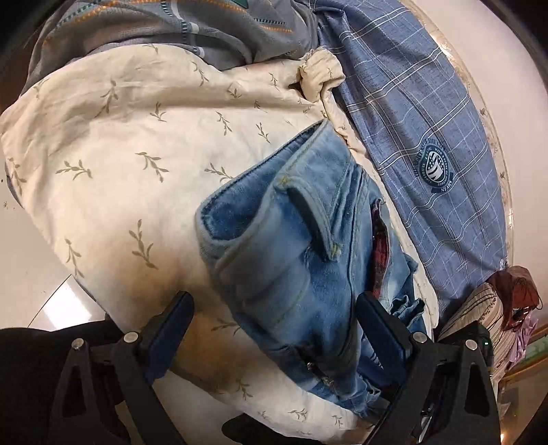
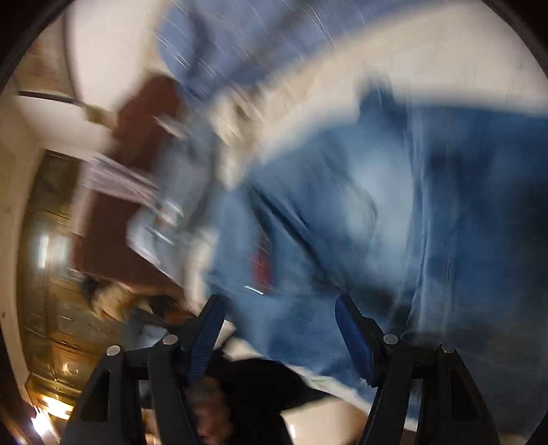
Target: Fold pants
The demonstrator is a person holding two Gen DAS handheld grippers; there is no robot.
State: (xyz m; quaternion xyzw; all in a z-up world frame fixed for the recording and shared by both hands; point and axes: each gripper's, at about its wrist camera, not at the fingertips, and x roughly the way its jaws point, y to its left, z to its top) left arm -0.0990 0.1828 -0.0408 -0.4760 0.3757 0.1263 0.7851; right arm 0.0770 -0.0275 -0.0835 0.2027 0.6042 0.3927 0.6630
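Light blue jeans [image 1: 301, 246] lie crumpled on a cream leaf-print quilt [image 1: 113, 143], waistband and belt loop up, a red plaid lining showing at a slit. My left gripper [image 1: 274, 301] is open, its fingers either side of the jeans' lower part, just above the cloth. The right wrist view is heavily blurred: the jeans [image 2: 394, 212] fill its middle and right. My right gripper [image 2: 279, 304] is open close over the denim, with nothing between its fingers.
A blue plaid cloth with a round badge [image 1: 435, 137] lies right of the quilt. A grey patterned garment [image 1: 164, 27] lies at the top. Striped and red items [image 1: 507, 294] sit at the right edge. Brown furniture [image 2: 113, 191] and wooden floor [image 2: 51, 291] show on the left.
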